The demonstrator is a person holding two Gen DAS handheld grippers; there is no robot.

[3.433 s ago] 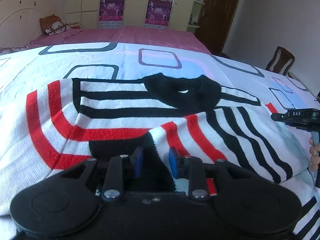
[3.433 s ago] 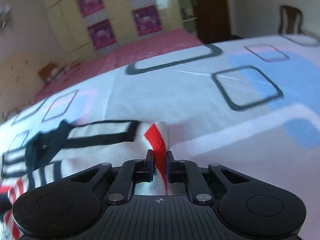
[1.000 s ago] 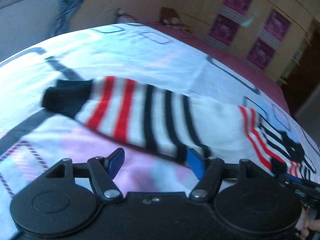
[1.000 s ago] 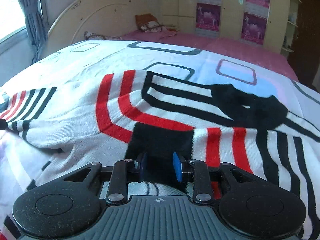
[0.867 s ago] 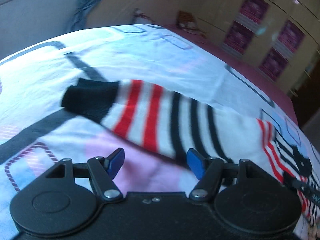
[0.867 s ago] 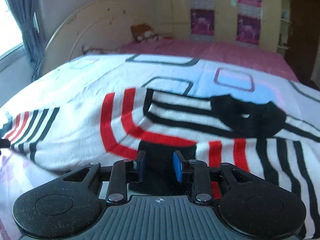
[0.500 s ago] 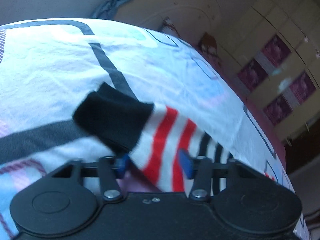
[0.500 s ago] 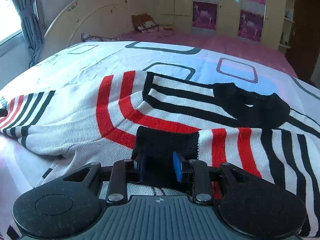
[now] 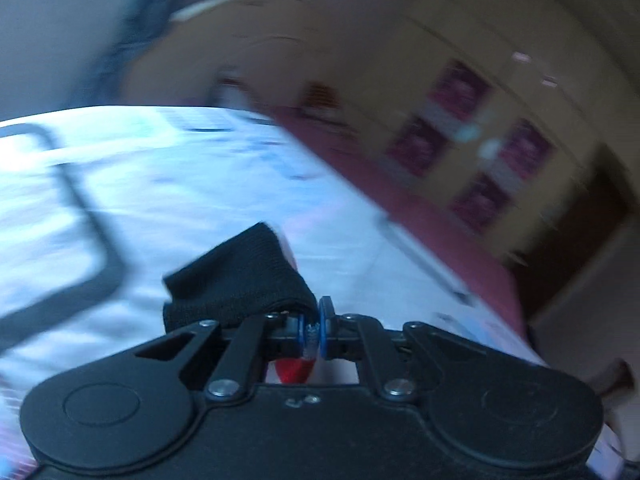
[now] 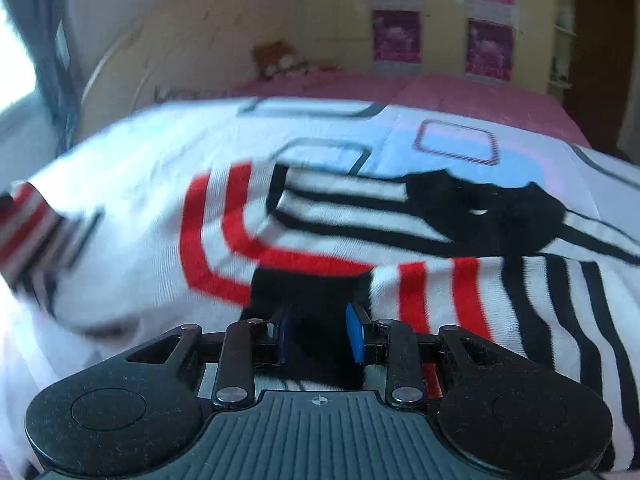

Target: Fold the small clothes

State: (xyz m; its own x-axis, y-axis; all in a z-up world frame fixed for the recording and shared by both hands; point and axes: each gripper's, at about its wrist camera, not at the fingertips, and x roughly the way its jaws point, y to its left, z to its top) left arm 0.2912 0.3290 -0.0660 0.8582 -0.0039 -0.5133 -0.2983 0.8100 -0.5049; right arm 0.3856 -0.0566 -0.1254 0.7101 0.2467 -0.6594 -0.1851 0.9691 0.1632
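Closing in from a wide spread a second ago, the left gripper (image 9: 313, 331) now pinches the sweater's sleeve just behind its black cuff (image 9: 236, 280), which sticks up ahead of the pads, lifted off the bed sheet (image 9: 60, 200). The right gripper (image 10: 320, 334) rests half-spread over the other cuff on the sweater (image 10: 320, 240), apparently not pinching. Folding this sleeve inward looks next.

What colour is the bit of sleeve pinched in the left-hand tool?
Black: the sleeve cuff, with red fabric just below the pads; clearest in the left wrist view.
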